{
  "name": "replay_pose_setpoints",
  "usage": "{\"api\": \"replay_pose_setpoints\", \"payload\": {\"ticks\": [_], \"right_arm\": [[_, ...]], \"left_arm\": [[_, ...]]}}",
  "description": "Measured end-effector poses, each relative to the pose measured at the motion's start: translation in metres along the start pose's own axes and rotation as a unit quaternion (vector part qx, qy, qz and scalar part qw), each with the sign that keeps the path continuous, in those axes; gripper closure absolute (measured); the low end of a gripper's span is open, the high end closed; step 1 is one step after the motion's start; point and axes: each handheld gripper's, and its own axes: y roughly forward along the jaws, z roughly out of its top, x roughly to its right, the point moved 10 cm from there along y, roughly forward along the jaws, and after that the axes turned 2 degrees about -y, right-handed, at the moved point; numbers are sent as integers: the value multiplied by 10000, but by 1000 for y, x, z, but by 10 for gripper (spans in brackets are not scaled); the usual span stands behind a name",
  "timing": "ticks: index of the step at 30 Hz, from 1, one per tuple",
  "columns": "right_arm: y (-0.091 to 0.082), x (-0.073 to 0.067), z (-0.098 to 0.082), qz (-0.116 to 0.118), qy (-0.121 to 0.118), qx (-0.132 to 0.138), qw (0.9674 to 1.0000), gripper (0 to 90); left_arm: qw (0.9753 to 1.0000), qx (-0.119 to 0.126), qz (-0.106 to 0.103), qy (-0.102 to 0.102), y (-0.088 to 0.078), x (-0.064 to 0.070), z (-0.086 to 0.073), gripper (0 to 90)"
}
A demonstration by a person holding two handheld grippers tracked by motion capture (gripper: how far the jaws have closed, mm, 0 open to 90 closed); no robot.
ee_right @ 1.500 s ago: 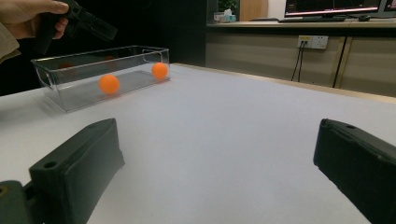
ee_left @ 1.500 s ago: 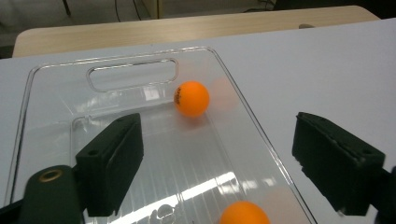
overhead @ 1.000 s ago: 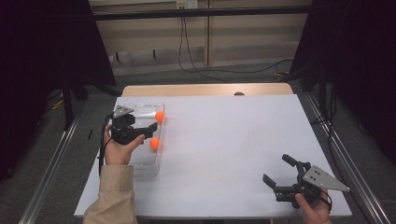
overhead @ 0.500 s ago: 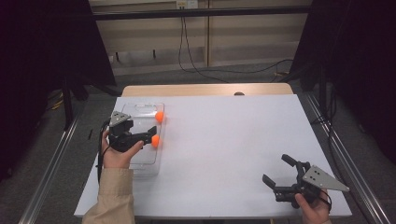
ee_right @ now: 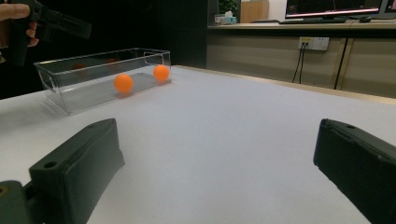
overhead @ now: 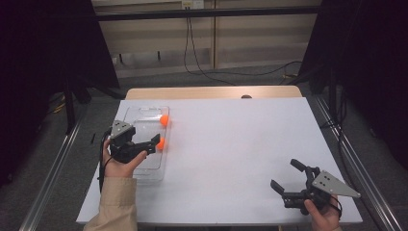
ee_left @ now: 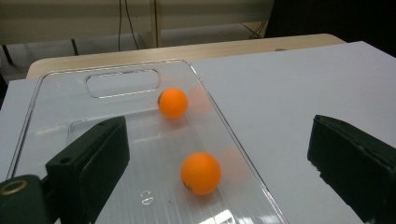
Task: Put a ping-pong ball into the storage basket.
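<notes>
A clear plastic bin (overhead: pixel 139 113) stands at the table's left side with two orange balls in it, a farther one (overhead: pixel 164 120) and a nearer one (overhead: pixel 160 143), both against its right wall. My left gripper (overhead: pixel 151 146) hovers over the bin, pointing right at the nearer ball. Its jaws have just been opening and now stand open, gripping nothing. In the left gripper view the nearer ball (ee_left: pixel 201 172) lies on the bin floor (ee_left: pixel 140 196) below the wide jaws. My right gripper (overhead: pixel 285 174) rests open at the near right, holding nothing.
White sheet (overhead: pixel 240 144) covers the table, with a wooden edge (overhead: pixel 211 92) at the back. In the right gripper view the bin (ee_right: pixel 60 79) and both balls (ee_right: pixel 123 83) sit far off to the left across bare sheet. Cables trail on the floor beyond the table.
My left gripper has drawn back a little to the left and toward the person, away from the nearer ball, and its jaws spread slightly. The right gripper has stayed put.
</notes>
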Motion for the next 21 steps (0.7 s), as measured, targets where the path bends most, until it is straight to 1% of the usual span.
{"api": "replay_pose_setpoints", "payload": {"ticks": [5,6,8,11,15,19,20,21], "right_arm": [[0,0,0,1,4,2,10000,3],[0,1,0,-11,-6,-8,10000,3],[0,1,0,-22,6,-5,10000,3],[-1,1,0,-23,9,-3,10000,3],[-1,1,0,-21,6,2,10000,3],[-1,1,0,-20,4,3,10000,3],[-1,1,1,-23,-1,9,10000,2],[-1,1,1,-23,-4,12,10000,2]], "left_arm": [[9999,114,21,-3,-5,0,-3,53],[10000,92,20,16,-6,0,-5,51],[9999,140,9,0,-7,1,-7,51],[9999,165,27,41,-9,2,-10,50],[9998,201,-12,60,-12,5,-15,50],[9996,262,-12,42,-16,7,-21,47],[9996,287,-26,4,-16,9,-22,46],[9995,289,-84,-21,-16,10,-25,46]]}}
